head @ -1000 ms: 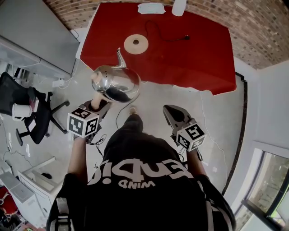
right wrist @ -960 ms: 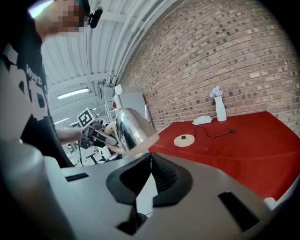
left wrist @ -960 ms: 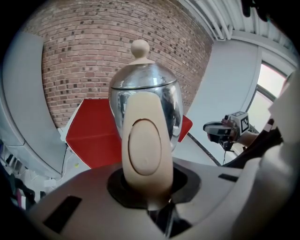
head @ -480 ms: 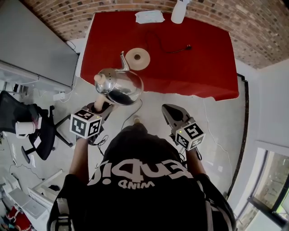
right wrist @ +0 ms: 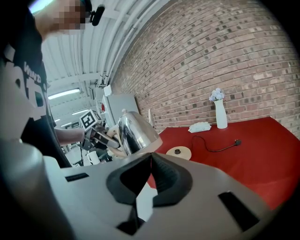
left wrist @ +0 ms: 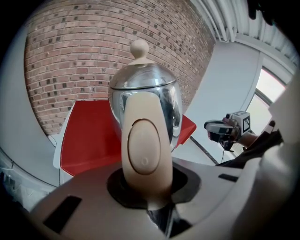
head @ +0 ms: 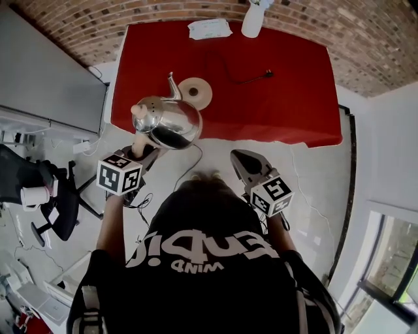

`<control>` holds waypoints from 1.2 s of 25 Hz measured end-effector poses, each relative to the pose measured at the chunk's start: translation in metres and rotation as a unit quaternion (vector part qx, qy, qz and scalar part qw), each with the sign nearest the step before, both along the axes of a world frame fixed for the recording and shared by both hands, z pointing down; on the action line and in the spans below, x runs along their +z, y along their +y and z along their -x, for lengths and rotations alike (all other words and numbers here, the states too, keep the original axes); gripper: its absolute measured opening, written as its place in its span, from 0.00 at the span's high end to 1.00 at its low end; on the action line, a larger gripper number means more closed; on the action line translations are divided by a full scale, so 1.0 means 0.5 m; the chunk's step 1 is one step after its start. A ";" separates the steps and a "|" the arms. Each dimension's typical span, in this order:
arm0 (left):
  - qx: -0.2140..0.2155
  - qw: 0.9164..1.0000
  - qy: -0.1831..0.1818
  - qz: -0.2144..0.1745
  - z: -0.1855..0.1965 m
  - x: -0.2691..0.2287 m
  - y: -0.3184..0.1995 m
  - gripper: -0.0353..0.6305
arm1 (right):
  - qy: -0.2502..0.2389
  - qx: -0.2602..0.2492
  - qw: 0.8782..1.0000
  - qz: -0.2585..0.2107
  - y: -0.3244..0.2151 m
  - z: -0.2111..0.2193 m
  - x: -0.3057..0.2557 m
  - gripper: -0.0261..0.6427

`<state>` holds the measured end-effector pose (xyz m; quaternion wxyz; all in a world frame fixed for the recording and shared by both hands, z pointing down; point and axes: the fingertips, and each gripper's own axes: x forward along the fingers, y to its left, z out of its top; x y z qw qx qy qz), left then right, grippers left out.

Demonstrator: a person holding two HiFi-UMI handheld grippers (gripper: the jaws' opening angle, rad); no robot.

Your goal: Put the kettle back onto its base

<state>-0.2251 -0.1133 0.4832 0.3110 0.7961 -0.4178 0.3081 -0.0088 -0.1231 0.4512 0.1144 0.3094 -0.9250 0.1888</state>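
**Left claw** (head: pixel 145 151): closed on the cream handle (left wrist: pixel 145 150) of the kettle (head: pixel 168 121). The handle fills the gap between the jaws.

**Kettle:** carried in the air on the near-left side of the base (head: pixel 198 92), not touching it. The body hangs over the near edge of the red counter (head: pixel 287 85). The spout (head: pixel 172 83) points away from the person and ends just left of the base. The lid knob (left wrist: pixel 139 48) is uppermost.

**Right claw** (head: pixel 240 162): jaws together at the tips, nothing between them. It is held off the counter on the near-right side of the base, well apart from it.

**Base:** a round cream disc lying flat on the counter.

**Other items:**
- A black cord (head: pixel 268 74) lies to the right of the base.
- A white vase (head: pixel 253 19) and a pale cloth (head: pixel 209 28) sit beyond the base, towards the brick wall (head: pixel 78 19).
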 end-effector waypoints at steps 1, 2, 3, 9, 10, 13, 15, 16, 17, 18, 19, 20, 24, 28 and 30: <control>-0.002 1.000 -0.001 0.001 0.001 0.002 -0.011 0.85 | 0.001 0.000 1.000 0.000 -0.008 -0.005 0.000 0.93; -0.003 1.000 -0.004 0.001 0.001 0.005 -0.021 0.85 | 0.003 0.000 1.000 0.000 -0.015 -0.010 0.001 0.93; -0.004 1.000 -0.007 0.001 0.001 0.007 -0.030 0.85 | 0.004 0.000 1.000 0.000 -0.022 -0.016 0.002 0.93; 0.001 1.000 -0.023 -0.003 0.003 0.018 -0.100 0.85 | 0.005 0.002 1.000 -0.004 -0.057 -0.035 0.007 0.93; 0.002 1.000 -0.025 -0.003 0.004 0.019 -0.111 0.85 | 0.005 0.002 1.000 -0.003 -0.060 -0.036 0.009 0.93; 0.001 1.000 -0.020 -0.005 0.004 0.018 -0.153 0.85 | 0.004 0.002 1.000 -0.001 -0.067 -0.038 0.011 0.93; 0.001 1.000 -0.017 -0.008 0.002 0.014 -0.183 0.85 | 0.003 0.001 1.000 0.000 -0.073 -0.038 0.009 0.93; 0.003 1.000 -0.018 -0.010 0.001 0.012 -0.199 0.85 | 0.003 0.002 1.000 -0.001 -0.077 -0.038 0.008 0.93; 0.004 1.000 -0.020 -0.012 0.002 0.010 -0.213 0.85 | 0.002 0.002 1.000 -0.001 -0.080 -0.037 0.008 0.93; 0.006 1.000 -0.023 -0.015 0.003 0.008 -0.227 0.85 | 0.002 0.004 1.000 -0.001 -0.082 -0.036 0.007 0.93; 0.007 1.000 -0.026 -0.017 0.004 0.007 -0.239 0.85 | 0.001 0.006 1.000 -0.001 -0.083 -0.036 0.007 0.93; 0.008 0.999 -0.029 -0.019 0.005 0.005 -0.251 0.85 | 0.000 0.009 1.000 -0.001 -0.084 -0.037 0.007 0.93; 0.016 0.999 -0.032 -0.015 -0.003 0.014 -0.297 0.85 | 0.001 0.013 1.000 -0.003 -0.097 -0.044 0.012 0.93; 0.019 0.999 -0.028 -0.006 -0.013 0.033 -0.335 0.85 | 0.002 0.019 1.000 -0.001 -0.112 -0.051 0.013 0.93; 0.017 0.999 -0.033 -0.003 -0.018 0.045 -0.350 0.85 | 0.003 0.022 1.000 0.000 -0.118 -0.058 0.015 0.93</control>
